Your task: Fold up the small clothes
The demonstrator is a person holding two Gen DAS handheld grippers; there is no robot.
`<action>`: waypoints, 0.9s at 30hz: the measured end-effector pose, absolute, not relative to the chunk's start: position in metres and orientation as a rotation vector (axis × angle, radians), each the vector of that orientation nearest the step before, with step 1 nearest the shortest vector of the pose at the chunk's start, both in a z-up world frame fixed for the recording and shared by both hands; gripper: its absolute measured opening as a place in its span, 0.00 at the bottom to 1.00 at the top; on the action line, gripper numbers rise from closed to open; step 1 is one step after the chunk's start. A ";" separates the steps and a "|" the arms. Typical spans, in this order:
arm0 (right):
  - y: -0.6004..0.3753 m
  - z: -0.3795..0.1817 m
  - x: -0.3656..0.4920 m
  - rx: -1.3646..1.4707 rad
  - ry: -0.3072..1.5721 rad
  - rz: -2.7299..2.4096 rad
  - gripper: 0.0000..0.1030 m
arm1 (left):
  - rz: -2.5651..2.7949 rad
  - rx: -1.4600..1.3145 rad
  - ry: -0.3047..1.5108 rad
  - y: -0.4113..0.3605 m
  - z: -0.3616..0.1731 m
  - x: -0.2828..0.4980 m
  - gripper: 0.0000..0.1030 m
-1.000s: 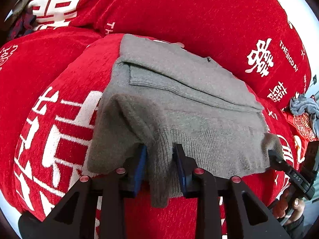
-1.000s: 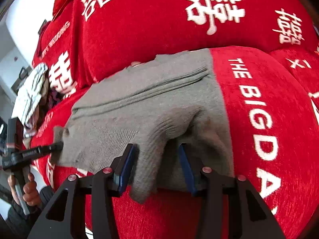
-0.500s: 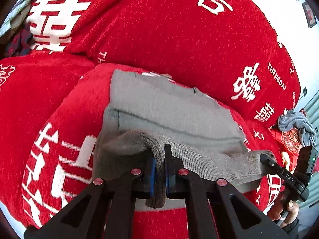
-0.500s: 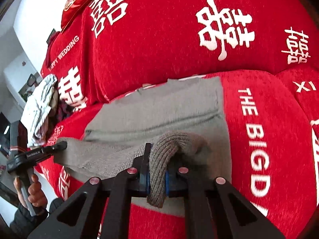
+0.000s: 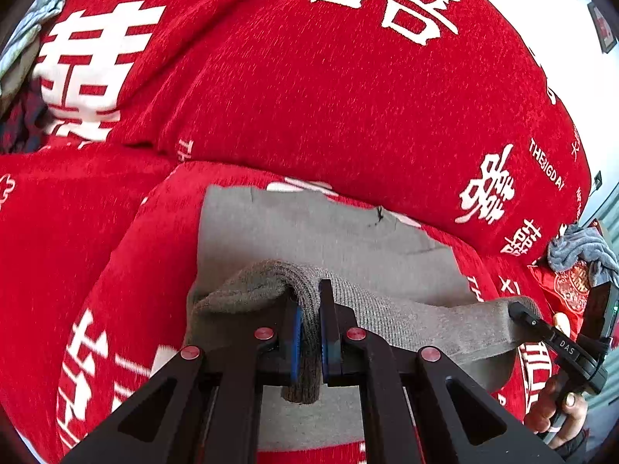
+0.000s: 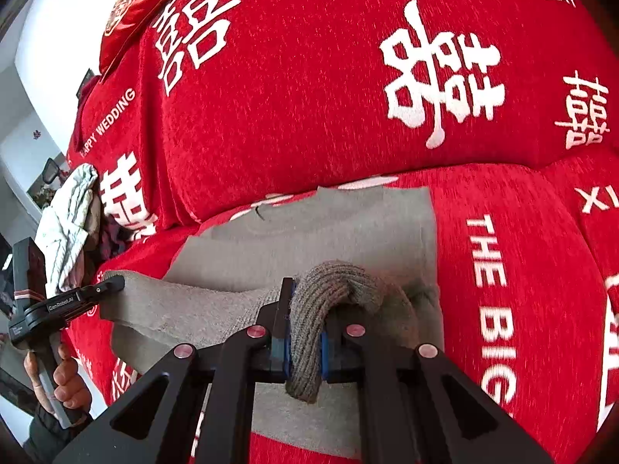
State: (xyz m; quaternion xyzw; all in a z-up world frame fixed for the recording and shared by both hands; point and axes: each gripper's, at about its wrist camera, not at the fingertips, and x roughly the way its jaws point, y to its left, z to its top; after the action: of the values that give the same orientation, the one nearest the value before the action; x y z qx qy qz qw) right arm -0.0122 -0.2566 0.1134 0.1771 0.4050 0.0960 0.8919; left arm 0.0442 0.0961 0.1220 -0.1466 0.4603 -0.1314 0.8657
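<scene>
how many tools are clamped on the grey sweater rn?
2. Left tool pinches the grey sweater hem at its left corner; right tool pinches the right corner.

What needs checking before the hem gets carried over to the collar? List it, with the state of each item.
1. Left gripper shut on the grey sweater: ok, knit bunched between its jaws.
2. Right gripper shut on the sweater: ok, a thick roll of hem is pinched.
3. Hem lifted between the two grips: ok, it spans from one gripper to the other above the flat part.
4. Collar end lying flat on the red sofa cover: ok, no visible bunching there.
5. Both grips level with each other: cannot tell through the fisheye.
6. Landing area free of other clothes: ok, the grey towel lies off to the side.
</scene>
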 end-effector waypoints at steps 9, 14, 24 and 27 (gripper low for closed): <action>-0.259 0.106 0.039 0.374 0.865 0.169 0.11 | -0.253 -0.296 0.989 0.089 0.112 0.094 0.08; -0.263 0.094 0.066 0.384 0.885 0.150 0.11 | -0.238 -0.273 1.009 0.082 0.100 0.119 0.08; -0.268 0.061 0.113 0.400 0.937 0.110 0.11 | -0.212 -0.240 1.064 0.071 0.070 0.169 0.08; -0.271 0.054 0.122 0.411 0.950 0.095 0.11 | -0.208 -0.223 1.080 0.069 0.060 0.180 0.08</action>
State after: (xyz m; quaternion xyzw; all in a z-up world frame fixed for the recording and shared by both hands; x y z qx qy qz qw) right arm 0.1222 -0.2714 0.0535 0.1963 0.4541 0.0452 0.8679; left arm 0.1797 0.0687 0.0596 -0.1057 0.5122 -0.0988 0.8466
